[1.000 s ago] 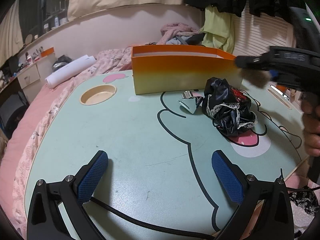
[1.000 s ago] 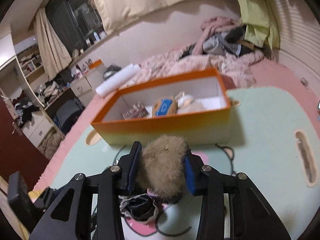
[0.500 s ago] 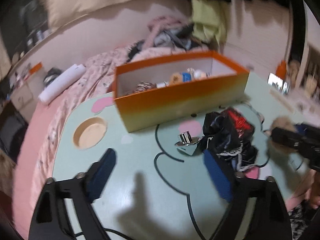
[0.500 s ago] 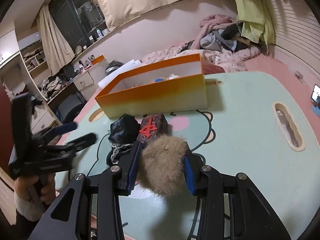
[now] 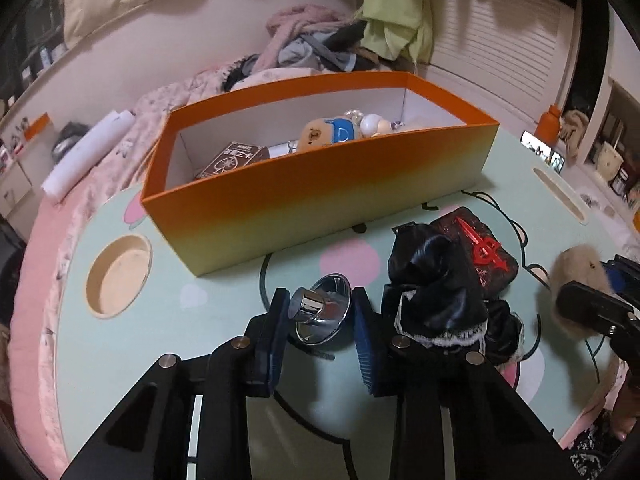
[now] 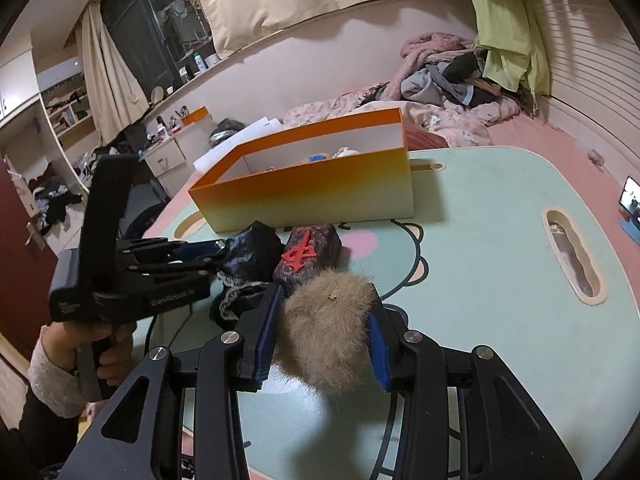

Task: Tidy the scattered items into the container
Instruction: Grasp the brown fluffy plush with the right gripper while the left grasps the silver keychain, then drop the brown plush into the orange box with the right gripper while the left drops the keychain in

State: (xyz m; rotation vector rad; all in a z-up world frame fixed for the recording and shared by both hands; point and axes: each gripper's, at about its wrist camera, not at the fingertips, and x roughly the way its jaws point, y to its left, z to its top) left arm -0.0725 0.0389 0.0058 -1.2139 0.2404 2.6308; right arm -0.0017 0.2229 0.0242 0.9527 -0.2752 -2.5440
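Left wrist view: a round cup hole (image 5: 119, 275) is cut into the mint-green counter (image 5: 208, 344) at the left. Behind it an orange cardboard box (image 5: 320, 196) lies with its long side across the frame, its white inside holding small items. The left gripper (image 5: 320, 316) is closing its blue ribbed fingers (image 5: 276, 332) around a shiny chrome funnel (image 5: 320, 314), narrow neck tilted towards the camera. Just beside it sits a crumpled glossy black cloth (image 5: 434, 292) with lace trim, touching a dark pouch (image 5: 484, 256) bearing a red emblem. At right, the right gripper (image 6: 326, 330) grips a tan fur pompom (image 6: 330, 328) above the counter.
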